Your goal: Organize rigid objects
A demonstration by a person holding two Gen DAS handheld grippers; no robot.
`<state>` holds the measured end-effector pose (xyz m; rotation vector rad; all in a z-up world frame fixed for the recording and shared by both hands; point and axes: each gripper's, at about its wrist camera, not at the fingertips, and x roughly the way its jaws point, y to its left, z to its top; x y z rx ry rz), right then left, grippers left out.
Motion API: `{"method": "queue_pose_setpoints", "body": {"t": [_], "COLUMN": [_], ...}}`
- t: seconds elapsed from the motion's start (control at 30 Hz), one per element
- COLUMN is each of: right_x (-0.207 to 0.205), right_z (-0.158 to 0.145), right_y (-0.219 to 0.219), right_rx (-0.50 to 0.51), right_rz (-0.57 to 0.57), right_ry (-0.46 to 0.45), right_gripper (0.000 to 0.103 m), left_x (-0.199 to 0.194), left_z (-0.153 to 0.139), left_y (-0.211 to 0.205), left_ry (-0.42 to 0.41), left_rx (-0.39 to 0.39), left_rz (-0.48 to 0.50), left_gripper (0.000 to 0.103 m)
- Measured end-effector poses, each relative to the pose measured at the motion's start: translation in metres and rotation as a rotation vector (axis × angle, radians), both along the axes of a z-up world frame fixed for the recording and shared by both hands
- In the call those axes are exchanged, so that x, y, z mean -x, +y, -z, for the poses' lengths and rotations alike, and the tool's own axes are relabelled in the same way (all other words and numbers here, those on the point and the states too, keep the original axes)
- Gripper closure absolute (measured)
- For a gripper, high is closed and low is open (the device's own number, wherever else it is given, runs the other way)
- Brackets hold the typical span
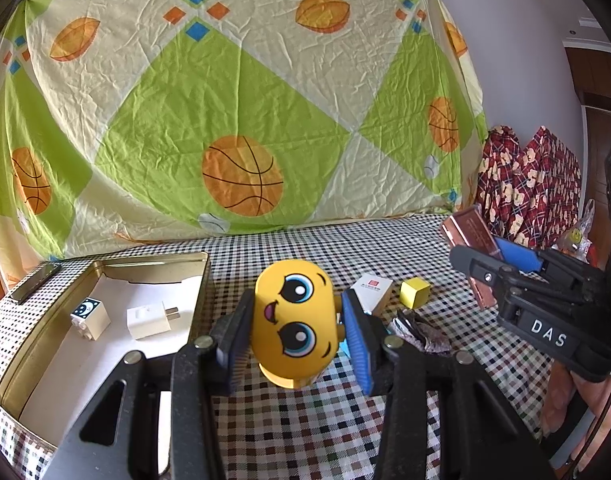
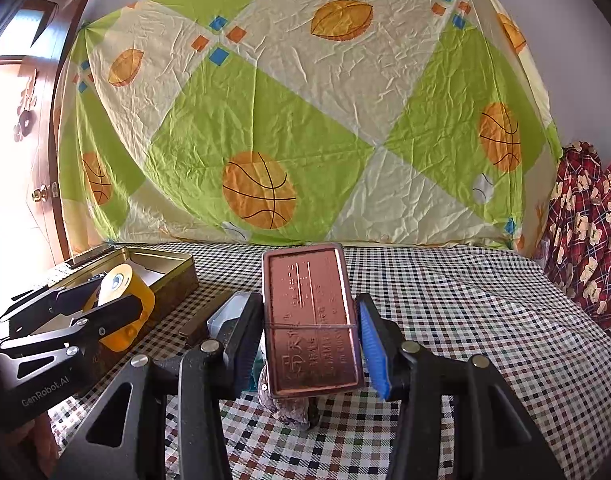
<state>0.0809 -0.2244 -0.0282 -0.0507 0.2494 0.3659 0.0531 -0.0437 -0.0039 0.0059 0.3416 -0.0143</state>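
Clamping a yellow cartoon-face toy [image 1: 291, 322] between its jaws, the left gripper [image 1: 295, 330] holds it just right of the open gold tin [image 1: 203, 280], above the checked table [image 1: 305, 420]. Inside the tin lie a white charger plug [image 1: 151, 319] and a small white block [image 1: 90, 317]. The right gripper [image 2: 309, 338] grips a copper-coloured flat tin [image 2: 311, 320], raised over the table. Beyond the toy sit a white box [image 1: 372, 291] and a yellow cube [image 1: 414, 293].

In the left wrist view the toy [image 1: 291, 322] sits at centre between the pads; the tray [image 1: 153, 266] lies at nine o'clock — block [image 1: 90, 317] and charger [image 1: 151, 319] inside. At two o'clock, a box [image 1: 372, 293], then a cube [image 1: 414, 293] — the flat tin [image 1: 471, 240] beyond them.
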Motion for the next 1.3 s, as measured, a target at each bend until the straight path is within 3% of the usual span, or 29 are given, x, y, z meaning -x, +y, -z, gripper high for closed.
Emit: {"method": "queue_pose_setpoints", "body": {"t": [1.3], "right_x": [0.019], "right_z": [-0.006], "right_y": [-0.008], "right_rx": [-0.023], "right_rz": [0.008], "right_ry": [-0.105], "right_gripper": [0.054], "left_x": [0.029], "left_z": [-0.008], "left_y": [0.0], "left_ry": [-0.152], "left_rx": [-0.009], "left_rz": [-0.046], "left_gripper": [0.061]}}
